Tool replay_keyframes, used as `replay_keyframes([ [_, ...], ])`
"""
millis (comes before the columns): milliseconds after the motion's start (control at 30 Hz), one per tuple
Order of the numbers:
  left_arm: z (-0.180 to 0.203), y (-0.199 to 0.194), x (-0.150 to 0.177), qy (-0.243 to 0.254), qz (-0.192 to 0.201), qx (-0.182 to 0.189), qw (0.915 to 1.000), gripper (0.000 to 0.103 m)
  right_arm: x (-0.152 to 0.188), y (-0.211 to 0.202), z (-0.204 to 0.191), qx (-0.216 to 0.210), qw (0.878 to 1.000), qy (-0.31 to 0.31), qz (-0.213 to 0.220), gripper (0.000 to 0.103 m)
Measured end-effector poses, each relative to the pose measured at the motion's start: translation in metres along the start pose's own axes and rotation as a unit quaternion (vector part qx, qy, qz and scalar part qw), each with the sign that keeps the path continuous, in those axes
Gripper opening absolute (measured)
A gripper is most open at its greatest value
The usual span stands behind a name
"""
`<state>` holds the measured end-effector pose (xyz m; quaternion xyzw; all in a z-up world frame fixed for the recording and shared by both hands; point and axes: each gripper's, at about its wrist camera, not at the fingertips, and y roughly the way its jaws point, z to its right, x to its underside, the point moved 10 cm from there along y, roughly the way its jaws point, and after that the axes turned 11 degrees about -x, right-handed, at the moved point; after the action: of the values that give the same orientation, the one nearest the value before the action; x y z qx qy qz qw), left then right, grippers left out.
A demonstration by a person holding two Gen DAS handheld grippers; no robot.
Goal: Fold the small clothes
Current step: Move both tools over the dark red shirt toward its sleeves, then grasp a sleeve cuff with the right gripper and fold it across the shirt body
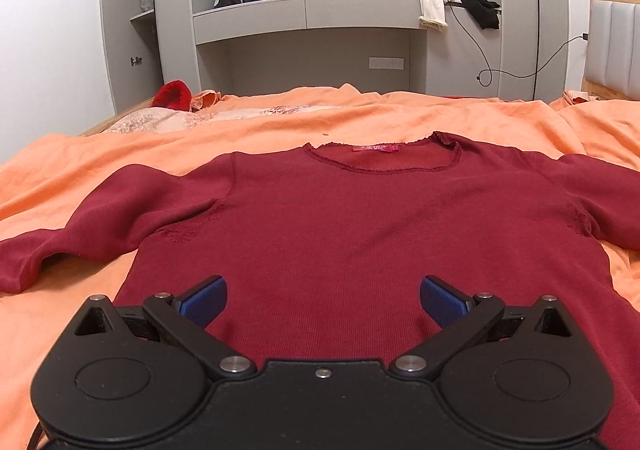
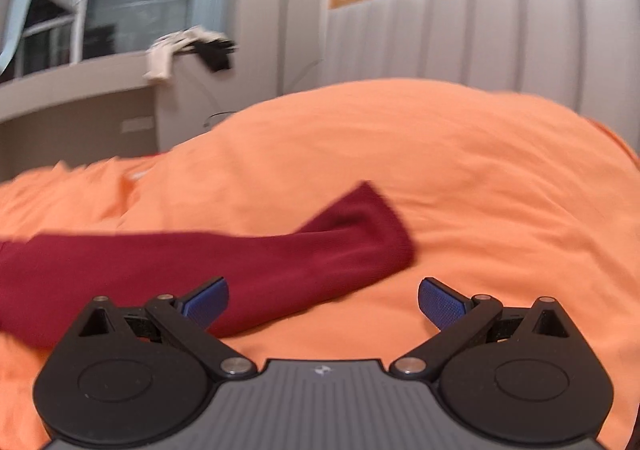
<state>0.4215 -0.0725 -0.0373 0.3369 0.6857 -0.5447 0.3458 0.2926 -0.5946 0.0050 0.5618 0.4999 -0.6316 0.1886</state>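
A dark red long-sleeved top (image 1: 360,226) lies flat, front up, on the orange bed sheet (image 1: 120,153), neckline far from me, sleeves spread to both sides. My left gripper (image 1: 323,300) is open and empty, hovering over the top's lower body. In the right wrist view, the top's right sleeve (image 2: 248,262) stretches across the sheet (image 2: 440,177), its cuff up and to the right. My right gripper (image 2: 323,300) is open and empty just above the sleeve, its left finger over the fabric. That view is motion-blurred.
A grey desk unit (image 1: 304,13) with a window stands behind the bed; white and black clothes (image 1: 452,1) hang on its ledge. A red item (image 1: 173,93) and a patterned quilt (image 1: 168,119) lie at the far left. A padded headboard (image 2: 500,33) is at right.
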Motion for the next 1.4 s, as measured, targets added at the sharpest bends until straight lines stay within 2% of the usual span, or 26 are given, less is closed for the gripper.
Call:
replay_keyframes([
  [67, 0.000, 0.000, 0.000, 0.000, 0.000, 0.000, 1.0000, 0.103, -0.005, 0.006, 0.019, -0.003, 0.999, 0.031, 0.007, 0.103],
  [200, 0.001, 0.001, 0.001, 0.003, 0.000, 0.000, 1.0000, 0.103, -0.016, 0.023, 0.037, -0.024, 0.999, 0.037, 0.015, 0.102],
  [267, 0.000, 0.001, 0.000, 0.001, 0.000, 0.000, 1.0000, 0.103, -0.019, 0.026, 0.042, -0.032, 0.998, 0.049, 0.011, 0.090],
  [300, 0.000, 0.001, 0.000, -0.001, 0.001, 0.001, 1.0000, 0.103, -0.019, 0.028, 0.043, -0.032, 0.998, 0.052, 0.011, 0.078],
  [333, 0.000, 0.001, -0.001, -0.004, 0.000, 0.002, 1.0000, 0.103, -0.020, 0.030, 0.044, -0.028, 0.998, 0.053, 0.011, 0.059],
  [367, -0.001, 0.001, -0.002, -0.006, 0.000, 0.003, 1.0000, 0.103, -0.020, 0.031, 0.044, -0.025, 0.998, 0.053, 0.008, 0.049],
  [433, -0.004, -0.001, -0.005, -0.012, 0.003, 0.007, 0.9999, 0.103, -0.021, 0.032, 0.043, -0.024, 0.998, 0.058, 0.005, 0.018],
  [567, -0.018, -0.011, -0.020, -0.026, 0.019, -0.003, 0.9995, 0.103, -0.039, 0.008, 0.019, -0.045, 0.997, 0.059, 0.038, 0.013],
  [667, -0.035, -0.020, -0.032, -0.049, 0.034, -0.006, 0.9982, 0.103, -0.065, -0.023, -0.026, -0.096, 0.992, 0.035, 0.071, 0.013],
  [767, -0.055, -0.026, -0.040, -0.078, 0.039, -0.004, 0.9962, 0.103, -0.090, -0.052, -0.092, -0.177, 0.980, 0.018, 0.089, 0.013],
  [900, -0.088, -0.030, -0.046, -0.110, 0.048, -0.021, 0.9925, 0.103, -0.112, -0.092, -0.192, -0.291, 0.951, -0.005, 0.104, 0.013],
  [1000, -0.112, -0.033, -0.048, -0.132, 0.054, -0.032, 0.9893, 0.103, -0.112, -0.116, -0.267, -0.364, 0.926, -0.021, 0.101, 0.013],
  [1067, -0.128, -0.033, -0.048, -0.145, 0.055, -0.041, 0.9871, 0.103, -0.104, -0.128, -0.318, -0.405, 0.909, -0.034, 0.091, 0.013],
  [1167, -0.150, -0.033, -0.045, -0.163, 0.055, -0.057, 0.9834, 0.103, -0.077, -0.135, -0.388, -0.445, 0.890, -0.065, 0.068, 0.013],
  [1233, -0.165, -0.032, -0.043, -0.177, 0.051, -0.069, 0.9804, 0.102, -0.048, -0.134, -0.433, -0.468, 0.879, -0.089, 0.037, 0.013],
  [1400, -0.194, -0.028, -0.037, -0.208, 0.041, -0.086, 0.9734, 0.103, 0.033, -0.120, -0.505, -0.494, 0.855, -0.149, -0.047, 0.013],
])
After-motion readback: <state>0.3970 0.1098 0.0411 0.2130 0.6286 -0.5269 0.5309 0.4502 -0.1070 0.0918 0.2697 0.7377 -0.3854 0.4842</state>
